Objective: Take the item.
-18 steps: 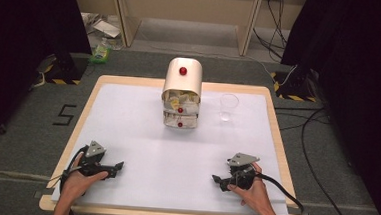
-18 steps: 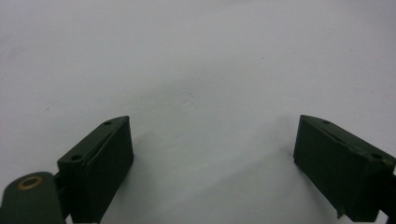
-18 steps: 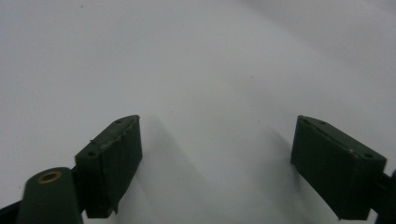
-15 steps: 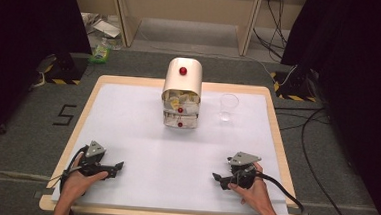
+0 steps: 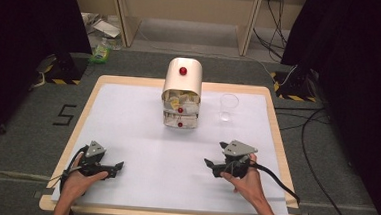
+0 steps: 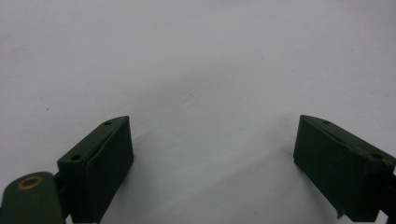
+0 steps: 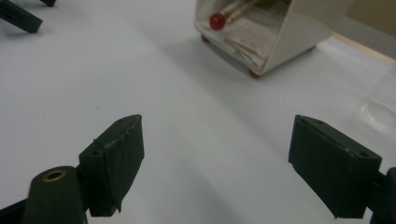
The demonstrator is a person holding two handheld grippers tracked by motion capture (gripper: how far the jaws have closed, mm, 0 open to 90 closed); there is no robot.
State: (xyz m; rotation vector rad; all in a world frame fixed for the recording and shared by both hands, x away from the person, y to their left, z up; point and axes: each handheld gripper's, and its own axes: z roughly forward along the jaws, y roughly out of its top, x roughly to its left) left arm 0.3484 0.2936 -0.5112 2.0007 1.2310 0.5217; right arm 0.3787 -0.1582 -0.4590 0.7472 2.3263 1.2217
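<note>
Both claws are parked low on the bench [image 5: 128, 113], near your edge, nothing gripped. Your left claw [image 5: 116, 168] has its jaws spread wide with only bare white surface between them; same for your right claw [image 5: 211, 166], wide open and holding nothing.

The small drawer cabinet [image 5: 182, 94] stands well ahead of both claws, roughly midway between them, its front facing you. That's sensible: the red drawer knobs [image 5: 180, 110] point straight at you. In the right gripper view it sits ahead and slightly right of the jaws, so I'd judge the right claw better lined up for a pull.

The clear glass cup [image 5: 228, 107] stands upright just beside the cabinet, ahead of the right claw. It could get clipped on approach.
</note>
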